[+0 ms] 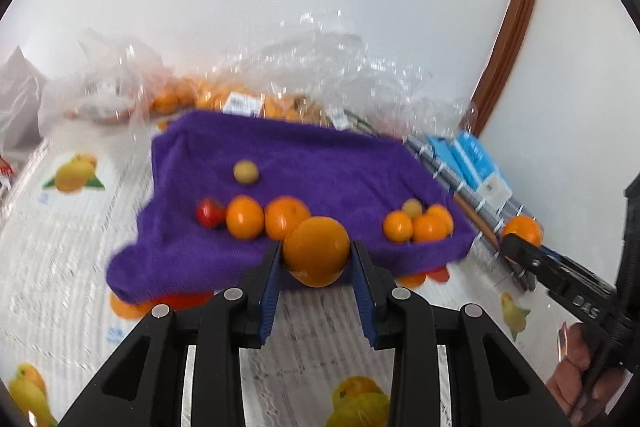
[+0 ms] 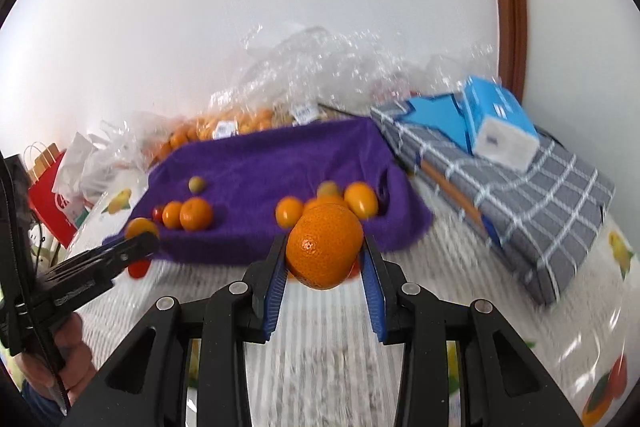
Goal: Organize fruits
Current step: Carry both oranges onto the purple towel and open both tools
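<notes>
Oranges occupy both tools: my left gripper [image 1: 316,259] clamps one orange [image 1: 316,251], my right gripper [image 2: 325,259] another orange [image 2: 325,253]. I judge both destined for the purple towel [image 1: 320,163], where fruit already sits grouped along its near edge.

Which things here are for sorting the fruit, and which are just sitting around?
For the job:
left gripper holding an orange
right gripper holding another orange
fruit on the purple towel

Just lying about:
blue tissue box
checked cloth
red bag
</notes>
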`<action>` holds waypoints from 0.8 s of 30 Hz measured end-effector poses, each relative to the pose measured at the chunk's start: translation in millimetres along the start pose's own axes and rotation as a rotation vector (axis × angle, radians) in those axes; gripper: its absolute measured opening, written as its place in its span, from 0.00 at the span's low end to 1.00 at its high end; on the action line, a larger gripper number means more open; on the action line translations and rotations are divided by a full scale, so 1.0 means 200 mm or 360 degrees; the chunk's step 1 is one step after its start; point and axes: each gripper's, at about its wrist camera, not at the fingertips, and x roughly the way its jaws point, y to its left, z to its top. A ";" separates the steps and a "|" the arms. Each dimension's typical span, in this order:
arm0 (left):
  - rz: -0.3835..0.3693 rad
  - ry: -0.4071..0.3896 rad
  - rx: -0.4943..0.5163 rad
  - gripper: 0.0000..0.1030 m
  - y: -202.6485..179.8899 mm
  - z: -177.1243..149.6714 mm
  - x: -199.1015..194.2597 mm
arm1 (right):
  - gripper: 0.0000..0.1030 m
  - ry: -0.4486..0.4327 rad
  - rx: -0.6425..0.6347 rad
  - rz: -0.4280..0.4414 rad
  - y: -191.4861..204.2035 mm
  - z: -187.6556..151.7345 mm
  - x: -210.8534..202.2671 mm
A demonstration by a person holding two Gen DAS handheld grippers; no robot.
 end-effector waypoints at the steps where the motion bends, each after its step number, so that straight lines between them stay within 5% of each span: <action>1: 0.0003 -0.0009 0.0003 0.31 0.00 0.02 -0.01 | 0.35 -0.0006 0.0001 0.0002 0.00 0.02 0.01; 14: 0.0121 -0.0055 -0.0054 0.31 0.14 0.30 0.10 | 0.35 -0.0054 -0.0093 -0.0044 0.00 0.27 0.24; 24: 0.0170 0.0056 -0.0122 0.31 0.17 0.26 0.40 | 0.35 0.0076 -0.0022 -0.0061 -0.10 0.30 0.61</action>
